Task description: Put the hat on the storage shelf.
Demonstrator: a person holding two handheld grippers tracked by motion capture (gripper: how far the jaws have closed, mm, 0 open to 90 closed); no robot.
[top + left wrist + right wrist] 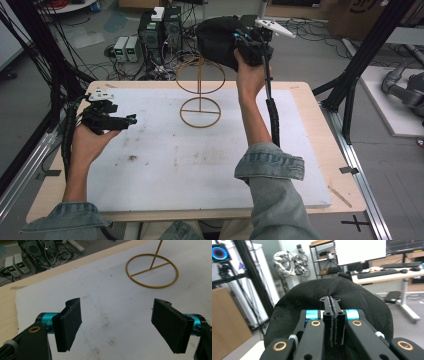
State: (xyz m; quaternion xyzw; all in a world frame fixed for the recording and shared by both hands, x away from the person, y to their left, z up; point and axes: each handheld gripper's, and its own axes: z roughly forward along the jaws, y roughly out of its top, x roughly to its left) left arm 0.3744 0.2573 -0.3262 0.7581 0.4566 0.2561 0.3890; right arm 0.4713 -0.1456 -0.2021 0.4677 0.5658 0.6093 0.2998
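My right gripper (331, 322) has its jaws pinched tight on the black cap (317, 300), which I'm holding up in the air past the far edge of the table, just above the top ring of the gold wire stand (200, 95). My left gripper (131, 120) rests low over the white board's (200, 170) left side with its jaws wide apart and nothing between them, well clear of the stand's round base, with the wooden table (330, 150) framing the board all around
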